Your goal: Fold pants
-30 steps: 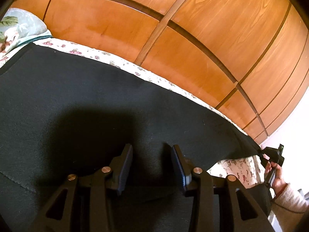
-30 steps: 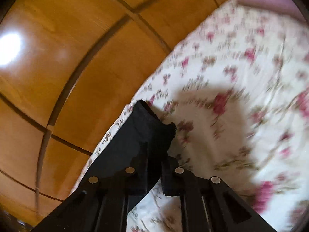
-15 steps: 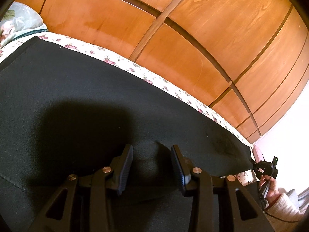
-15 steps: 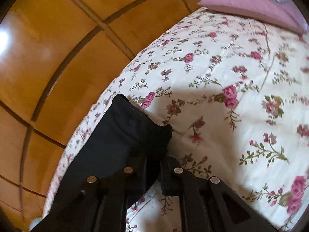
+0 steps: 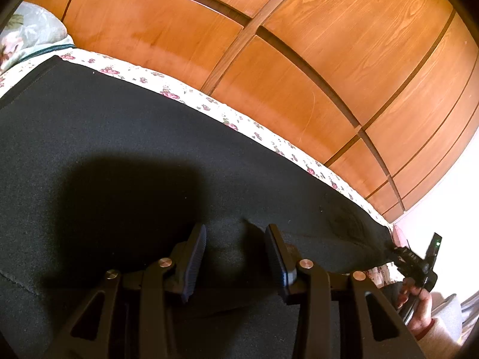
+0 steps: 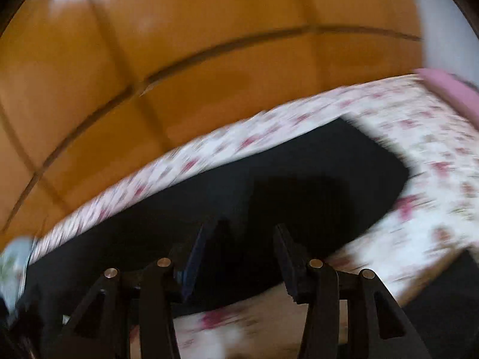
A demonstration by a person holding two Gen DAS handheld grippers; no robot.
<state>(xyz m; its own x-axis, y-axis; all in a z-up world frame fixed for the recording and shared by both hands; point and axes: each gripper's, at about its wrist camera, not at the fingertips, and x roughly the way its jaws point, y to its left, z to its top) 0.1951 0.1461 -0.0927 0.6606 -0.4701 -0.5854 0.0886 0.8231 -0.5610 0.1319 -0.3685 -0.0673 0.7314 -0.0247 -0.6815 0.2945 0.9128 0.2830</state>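
Observation:
Black pants [image 5: 125, 137] lie spread flat along the floral bedsheet [image 5: 233, 124]. In the left wrist view my left gripper [image 5: 235, 234] is open and empty just above the dark cloth. The right gripper [image 5: 419, 261] shows far right in a hand, at the pants' leg end. In the blurred right wrist view my right gripper [image 6: 248, 233] is open and empty above the pants [image 6: 299, 167], whose leg end lies flat on the bedsheet [image 6: 434, 149].
A wooden panelled wall [image 5: 299, 59] runs along the bed's far side. A pale floral pillow [image 5: 27, 36] lies at the far left. A pink pillow [image 6: 449, 89] lies at the right end of the bed.
My right gripper opened and let go of the pants leg end, then swung left so the pants lie flat before it. My left gripper stayed open over the cloth.

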